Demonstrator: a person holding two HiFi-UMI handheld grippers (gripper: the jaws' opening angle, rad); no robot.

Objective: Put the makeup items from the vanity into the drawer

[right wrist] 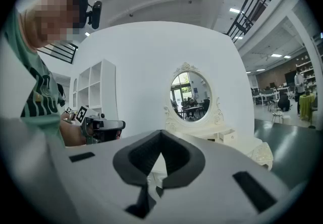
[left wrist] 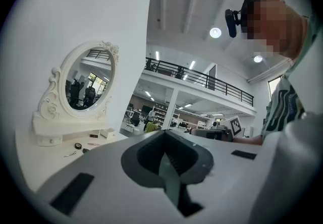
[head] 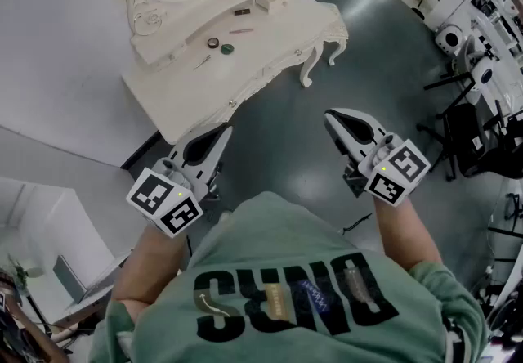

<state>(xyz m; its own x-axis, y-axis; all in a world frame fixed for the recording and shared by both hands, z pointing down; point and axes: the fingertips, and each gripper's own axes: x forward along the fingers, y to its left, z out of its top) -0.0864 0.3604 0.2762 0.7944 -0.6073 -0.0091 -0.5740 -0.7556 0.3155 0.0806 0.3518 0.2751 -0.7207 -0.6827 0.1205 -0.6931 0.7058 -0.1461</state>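
The white vanity (head: 176,83) stands ahead of me at the upper left of the head view, against a white wall. On its top lie a dark round compact (head: 213,43), a green round pot (head: 227,49), a thin tool (head: 202,62), a pink stick (head: 240,30), a small dark item (head: 242,11) and a small white box (head: 271,0). Its oval mirror (left wrist: 88,82) rises behind them. My left gripper (head: 222,134) and right gripper (head: 331,118) hang over the floor short of the vanity. Both are shut and hold nothing. The vanity's drawer fronts look closed.
Grey floor lies between me and the vanity. Black stands, chairs and white equipment (head: 474,100) crowd the right side. A white partition (head: 49,214) is at my left. White cubby shelves (right wrist: 93,97) show beside the wall in the right gripper view.
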